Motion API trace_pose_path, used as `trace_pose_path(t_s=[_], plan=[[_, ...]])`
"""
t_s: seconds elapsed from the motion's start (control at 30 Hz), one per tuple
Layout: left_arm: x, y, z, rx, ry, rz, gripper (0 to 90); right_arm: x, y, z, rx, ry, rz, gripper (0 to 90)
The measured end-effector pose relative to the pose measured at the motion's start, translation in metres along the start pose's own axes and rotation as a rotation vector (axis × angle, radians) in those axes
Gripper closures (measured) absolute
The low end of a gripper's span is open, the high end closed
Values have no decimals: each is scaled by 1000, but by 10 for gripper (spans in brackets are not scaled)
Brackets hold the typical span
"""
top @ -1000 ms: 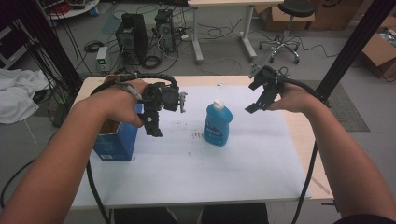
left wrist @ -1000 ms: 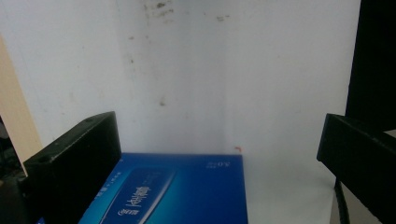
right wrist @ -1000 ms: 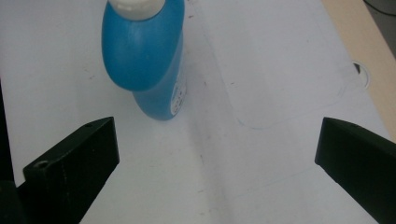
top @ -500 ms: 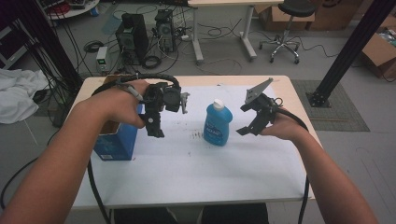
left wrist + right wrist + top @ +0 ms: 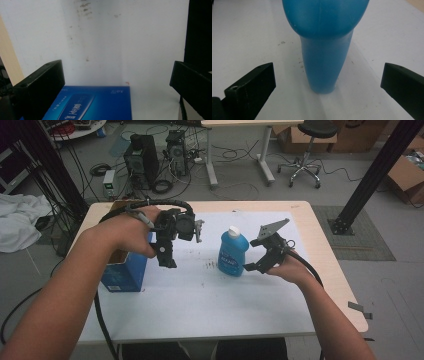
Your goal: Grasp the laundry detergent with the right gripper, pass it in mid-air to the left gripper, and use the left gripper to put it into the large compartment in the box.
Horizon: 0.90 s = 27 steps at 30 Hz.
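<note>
Your right hand-held gripper (image 5: 261,261) has dropped in beside the blue bottle (image 5: 232,253), jaws wide apart; your left hand-held gripper (image 5: 167,251) hangs open over the blue box (image 5: 122,275). Close on the bottle next.

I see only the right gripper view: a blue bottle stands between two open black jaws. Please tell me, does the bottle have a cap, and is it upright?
Observer: Yes. In the high view the blue bottle stands upright with a white cap on top.
Operator: Where is the other gripper?
Observer: The left gripper hangs above the white mat, beside a blue box.
Operator: Is it open?
Observer: Yes, its jaws stand wide apart in the left gripper view, holding nothing.
</note>
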<state>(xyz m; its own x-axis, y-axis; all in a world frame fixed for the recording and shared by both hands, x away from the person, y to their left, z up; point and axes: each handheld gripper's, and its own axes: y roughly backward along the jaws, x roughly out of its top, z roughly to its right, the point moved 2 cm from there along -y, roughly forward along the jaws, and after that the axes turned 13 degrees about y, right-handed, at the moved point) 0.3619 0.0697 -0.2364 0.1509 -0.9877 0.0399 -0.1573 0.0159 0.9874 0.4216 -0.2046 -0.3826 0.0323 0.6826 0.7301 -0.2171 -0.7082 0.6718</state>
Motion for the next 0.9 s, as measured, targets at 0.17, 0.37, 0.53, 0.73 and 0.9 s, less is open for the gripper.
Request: trace_pose_path(t_s=[0.17,0.37,0.53,0.73,0.9], plan=[[0,0,0,-1,0,-4,1,-4,-9,-2,-24,-20,41,0],[1,0,1,-2,-1,-9,1,-5,-20,-4,-41,-27,75,0],[0,0,1,-2,-1,-11,1,-5,-29,-6,-58,-32,96,0],[-2,0,2,3,1,-11,1,-5,-38,-8,-75,-31,130,0],[-3,0,3,1,5,-13,1,-6,-45,-7,-75,-45,150,0]])
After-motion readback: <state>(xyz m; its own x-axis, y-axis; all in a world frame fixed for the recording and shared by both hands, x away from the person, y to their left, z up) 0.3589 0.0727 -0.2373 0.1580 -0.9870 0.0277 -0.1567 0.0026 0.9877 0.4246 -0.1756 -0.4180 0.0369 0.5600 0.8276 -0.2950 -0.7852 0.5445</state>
